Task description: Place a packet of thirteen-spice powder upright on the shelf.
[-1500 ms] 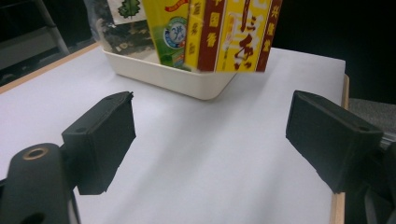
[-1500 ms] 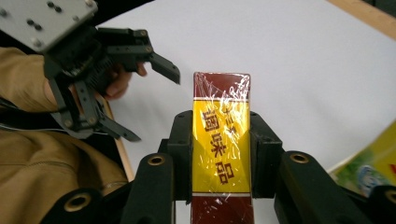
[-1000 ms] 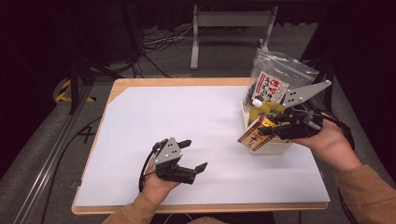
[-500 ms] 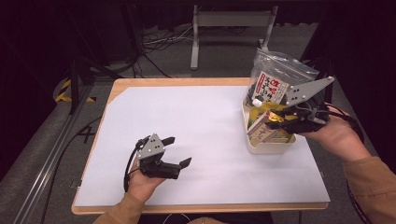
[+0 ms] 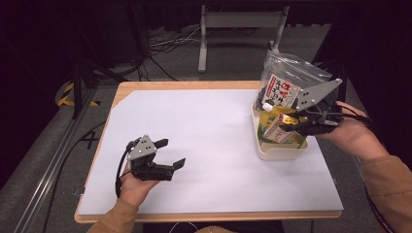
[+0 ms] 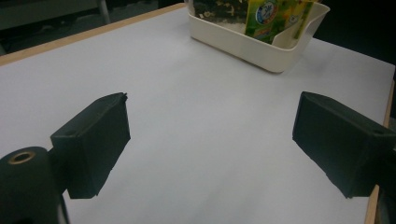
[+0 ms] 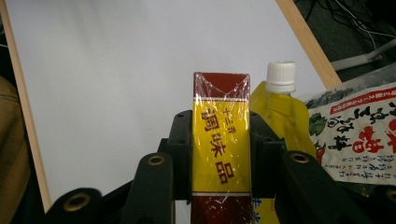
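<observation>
Seasoning box [image 7: 221, 140]: clamped upright in my right tongs [image 7: 220, 154], above the tray [image 5: 277, 151].
Left tongs [image 6: 210, 144]: wide, empty over the worktop [image 5: 209, 131].
Advice: I lower it straight, missing the spouted pouch [image 7: 280, 107].

the yellow-and-red box [image 7: 221, 140] runs off the right gripper view's bottom edge; the basket [image 6: 261, 44] is cropped in the left gripper view; the zip bag's [image 5: 286, 80] print is too small to read
</observation>
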Available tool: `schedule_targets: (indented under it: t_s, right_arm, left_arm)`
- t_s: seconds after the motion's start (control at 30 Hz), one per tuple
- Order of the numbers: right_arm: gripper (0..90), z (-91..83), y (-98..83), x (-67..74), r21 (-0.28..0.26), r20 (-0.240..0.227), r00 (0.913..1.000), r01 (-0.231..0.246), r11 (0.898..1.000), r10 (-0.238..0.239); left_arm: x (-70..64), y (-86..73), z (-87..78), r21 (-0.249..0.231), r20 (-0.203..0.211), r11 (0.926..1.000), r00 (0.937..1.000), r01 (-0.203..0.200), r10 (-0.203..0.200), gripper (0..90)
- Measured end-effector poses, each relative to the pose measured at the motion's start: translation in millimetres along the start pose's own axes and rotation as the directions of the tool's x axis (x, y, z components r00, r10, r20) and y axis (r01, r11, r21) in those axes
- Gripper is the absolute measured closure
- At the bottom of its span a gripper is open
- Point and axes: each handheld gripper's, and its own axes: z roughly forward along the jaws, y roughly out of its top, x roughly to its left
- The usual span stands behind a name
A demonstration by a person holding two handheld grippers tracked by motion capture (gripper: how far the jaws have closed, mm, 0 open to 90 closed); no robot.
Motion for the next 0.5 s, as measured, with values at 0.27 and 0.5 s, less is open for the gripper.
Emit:
schedule_targets:
  t_s: [0.27, 0.5]
  right_arm:
    - [67.3, 3.4, -4.4, -5.6, 0.029, -0.004, 0.9992, 0.039, 0.999, -0.039]
    - [67.4, 12.5, -7.8, -7.9, 0.068, -0.049, 0.997, 0.063, 0.996, -0.06]
  left_arm:
    - [3.8, -0.2, -2.5, -0.001, -0.006, 1.0, 1.0, 0.007, -0.007, 11.5]
    - [8.1, 0.9, -7.3, -0.018, -0.014, 0.9997, 0.9997, 0.017, -0.018, 11.6]
